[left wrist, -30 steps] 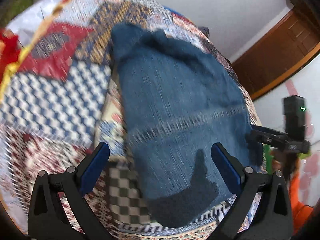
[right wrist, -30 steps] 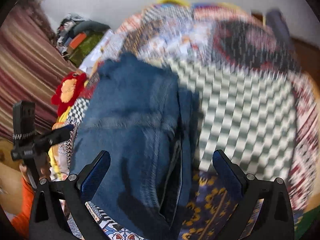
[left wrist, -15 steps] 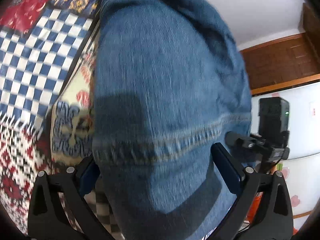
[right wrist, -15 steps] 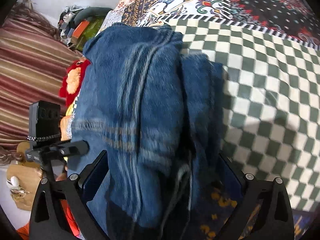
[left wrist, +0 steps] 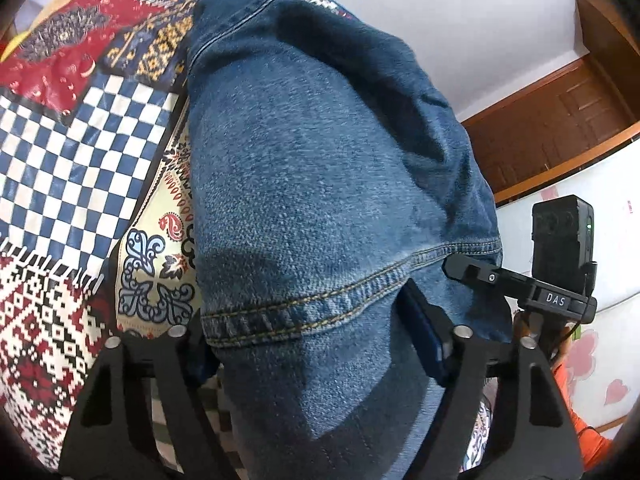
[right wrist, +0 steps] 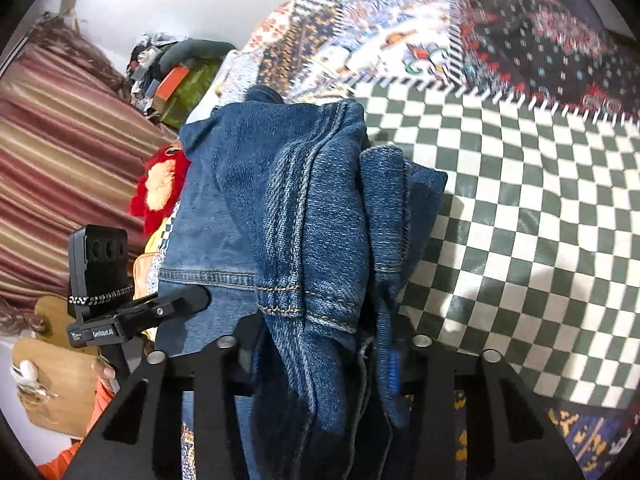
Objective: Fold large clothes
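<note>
- A pair of blue jeans (left wrist: 320, 200) lies folded lengthwise on a patchwork bedspread (left wrist: 72, 152).
- The left gripper (left wrist: 308, 340) has just been closing; its jaws now clamp the hem end of one denim leg.
- The right gripper (right wrist: 320, 356) has also just been closing, and its narrow jaws pinch a thick bunch of denim layers.
- Risk, as a judgement: the bunched layers could slip unevenly when lifted, skewing the fold, since the right grip may catch only some layers.

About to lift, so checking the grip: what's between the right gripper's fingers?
Bunched denim of the jeans: the right gripper has just been closing on the thick hemmed fold, with nothing else between its fingers. The right wrist view shows it.
</note>
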`<state>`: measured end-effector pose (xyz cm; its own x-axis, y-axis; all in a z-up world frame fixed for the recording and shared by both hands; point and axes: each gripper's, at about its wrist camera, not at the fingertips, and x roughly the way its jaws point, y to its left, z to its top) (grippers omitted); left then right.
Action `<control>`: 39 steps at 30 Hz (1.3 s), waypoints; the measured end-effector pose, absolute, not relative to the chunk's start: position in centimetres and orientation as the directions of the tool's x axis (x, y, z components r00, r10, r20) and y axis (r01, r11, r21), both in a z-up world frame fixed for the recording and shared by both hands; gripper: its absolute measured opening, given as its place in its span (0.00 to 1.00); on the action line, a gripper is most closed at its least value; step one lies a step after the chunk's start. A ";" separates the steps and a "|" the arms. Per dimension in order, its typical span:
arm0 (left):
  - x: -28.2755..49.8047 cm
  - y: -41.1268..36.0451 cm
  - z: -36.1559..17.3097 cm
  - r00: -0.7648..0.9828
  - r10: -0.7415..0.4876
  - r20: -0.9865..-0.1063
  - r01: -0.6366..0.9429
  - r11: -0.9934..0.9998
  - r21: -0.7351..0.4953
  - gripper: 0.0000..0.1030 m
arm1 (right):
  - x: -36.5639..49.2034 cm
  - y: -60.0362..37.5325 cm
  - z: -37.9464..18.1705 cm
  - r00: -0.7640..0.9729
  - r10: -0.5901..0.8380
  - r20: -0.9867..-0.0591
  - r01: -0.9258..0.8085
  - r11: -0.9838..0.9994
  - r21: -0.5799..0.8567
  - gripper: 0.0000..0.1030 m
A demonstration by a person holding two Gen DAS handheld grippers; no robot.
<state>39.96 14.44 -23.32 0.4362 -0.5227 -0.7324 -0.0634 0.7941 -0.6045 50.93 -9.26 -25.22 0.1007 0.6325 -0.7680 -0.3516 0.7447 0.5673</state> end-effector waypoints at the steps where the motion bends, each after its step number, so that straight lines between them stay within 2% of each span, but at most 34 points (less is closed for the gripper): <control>1: 39.8 14.3 -22.7 0.439 -0.514 -0.737 -0.055 0.803 -0.593 0.69 | 50.6 -9.2 -24.6 0.110 0.629 -0.769 -0.361 0.747 0.559 0.35; 5: 38.1 14.0 -19.6 0.469 -0.474 -0.745 -0.019 0.838 -0.545 0.66 | 48.9 -8.3 -22.1 0.145 0.614 -0.776 -0.411 0.751 0.517 0.31; 13: 34.4 17.6 -13.0 0.587 -0.418 -0.694 0.016 0.863 -0.505 0.66 | 45.7 -6.5 -16.2 0.200 0.659 -0.725 -0.477 0.712 0.516 0.30; 22: 29.5 22.9 -9.2 0.655 -0.335 -0.678 -0.029 0.885 -0.465 0.66 | 42.3 0.1 -12.4 0.196 0.709 -0.677 -0.566 0.646 0.513 0.30; 29: 26.7 27.4 -13.9 0.611 -0.320 -0.725 -0.141 0.857 -0.496 0.66 | 40.5 6.3 -15.8 0.106 0.691 -0.715 -0.581 0.627 0.519 0.30; 39: 26.7 30.3 -24.8 0.472 -0.380 -0.795 -0.273 0.795 -0.542 0.68 | 42.1 11.1 -25.9 -0.030 0.600 -0.799 -0.533 0.667 0.521 0.31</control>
